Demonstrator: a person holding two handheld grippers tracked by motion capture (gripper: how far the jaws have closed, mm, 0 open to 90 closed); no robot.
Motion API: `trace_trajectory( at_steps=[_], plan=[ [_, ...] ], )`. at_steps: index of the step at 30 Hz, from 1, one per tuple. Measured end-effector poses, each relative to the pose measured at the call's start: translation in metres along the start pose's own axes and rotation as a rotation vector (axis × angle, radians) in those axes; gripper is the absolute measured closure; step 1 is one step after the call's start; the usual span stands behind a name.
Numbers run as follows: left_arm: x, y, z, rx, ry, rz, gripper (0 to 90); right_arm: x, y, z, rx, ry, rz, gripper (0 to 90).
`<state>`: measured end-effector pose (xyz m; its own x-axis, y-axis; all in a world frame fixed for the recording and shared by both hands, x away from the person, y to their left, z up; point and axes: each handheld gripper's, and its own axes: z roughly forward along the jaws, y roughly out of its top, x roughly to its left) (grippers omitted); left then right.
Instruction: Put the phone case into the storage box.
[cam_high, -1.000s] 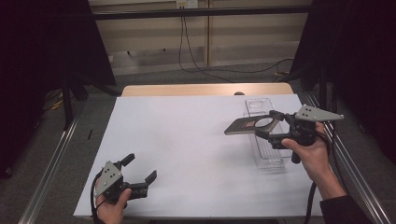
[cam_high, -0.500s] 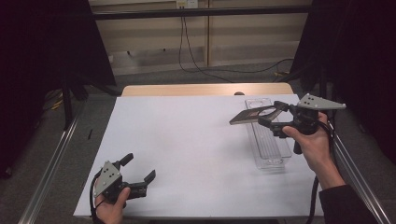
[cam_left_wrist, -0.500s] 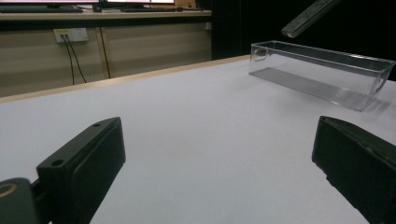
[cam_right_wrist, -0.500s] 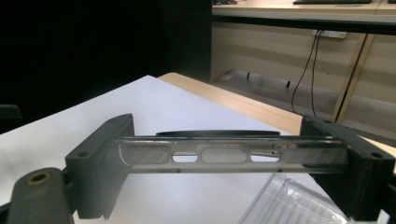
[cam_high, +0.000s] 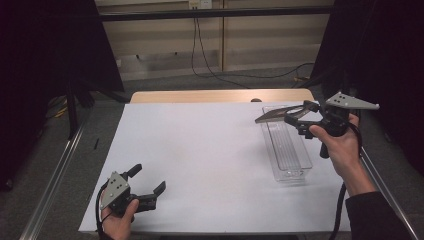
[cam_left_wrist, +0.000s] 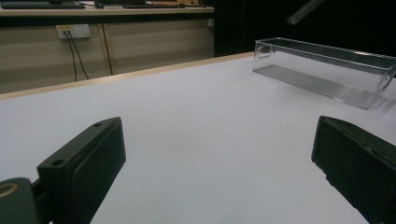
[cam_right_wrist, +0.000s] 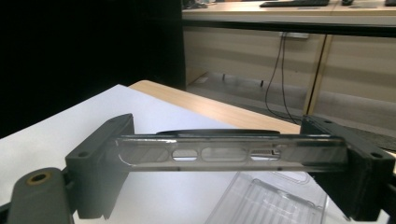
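Lid (cam_right_wrist: 224, 153) spans between the right gripper (cam_high: 300, 118) fingers, pinched above the clear box (cam_high: 287, 150); left gripper (cam_high: 150, 189) fingers spread.

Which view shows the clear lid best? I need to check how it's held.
The right gripper view: the clear lid spans both jaws, clamped edge-on. The high view shows it small in the right claw. The left gripper view catches only its tip.

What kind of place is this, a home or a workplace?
Probably a lab or recording room, not a home. A table under a white sheet stands between black curtains. Cables hang from a wall socket. Keyboards lie on a desk behind.
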<state>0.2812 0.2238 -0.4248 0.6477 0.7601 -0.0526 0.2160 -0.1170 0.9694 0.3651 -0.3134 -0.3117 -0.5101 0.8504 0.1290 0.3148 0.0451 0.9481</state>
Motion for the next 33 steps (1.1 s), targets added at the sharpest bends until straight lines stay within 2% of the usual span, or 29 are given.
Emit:
trace_trajectory(
  at_steps=[7,21,28,33],
  plan=[
    [0.001,0.0,0.0,0.001,0.003,-0.002,3.0,-0.008,0.004,0.004,0.026,-0.074,0.01,11.9],
    [0.002,0.001,-0.001,-0.004,0.003,0.0,2.9,-0.026,0.007,0.021,0.075,-0.175,0.037,11.9],
    [0.001,0.001,0.0,-0.005,0.003,0.009,2.9,-0.033,0.005,0.025,0.112,-0.21,0.042,11.9],
    [0.0,0.0,0.002,0.005,-0.002,0.013,2.9,-0.037,0.001,0.028,0.143,-0.22,0.024,11.9]
  ],
)
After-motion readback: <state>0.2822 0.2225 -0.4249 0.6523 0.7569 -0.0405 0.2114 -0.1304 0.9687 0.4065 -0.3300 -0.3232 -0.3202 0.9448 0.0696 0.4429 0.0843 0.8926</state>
